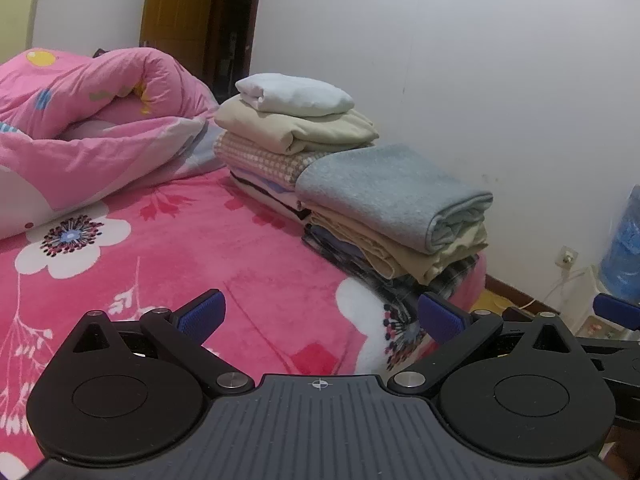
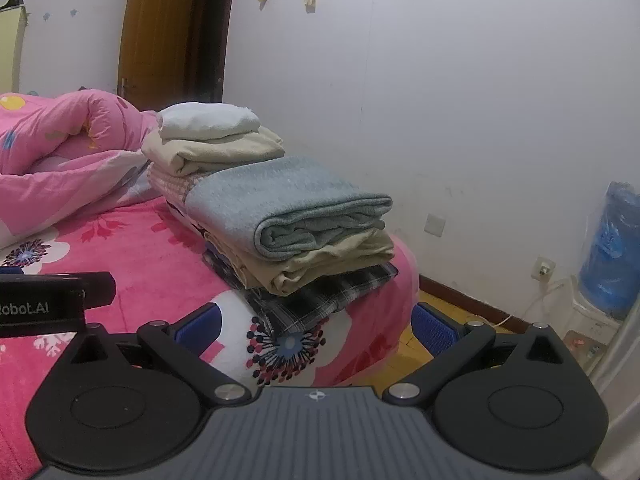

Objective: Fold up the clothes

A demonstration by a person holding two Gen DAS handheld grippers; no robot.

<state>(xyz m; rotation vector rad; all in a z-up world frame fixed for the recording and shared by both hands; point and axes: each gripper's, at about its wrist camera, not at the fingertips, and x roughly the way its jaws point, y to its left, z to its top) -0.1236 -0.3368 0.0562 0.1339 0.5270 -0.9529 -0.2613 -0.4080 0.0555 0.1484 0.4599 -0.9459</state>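
On bed (image 1: 208, 240), along wall-side edge: two stacks of folded clothes. Near stack's top grey-blue item (image 2: 288, 208) lies w/ long axis along bed edge, rolled fold toward cam. "Robot.AI" legible on left gripper (image 1: 320, 316) body. Both grippers, incl. right gripper (image 2: 316, 320), spread wide, holding nothing.

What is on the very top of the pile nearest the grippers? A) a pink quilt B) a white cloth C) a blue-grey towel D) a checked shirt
C: the blue-grey towel lies folded on top of the near pile, over a beige cloth and a checked one; the white cloth tops the far pile.
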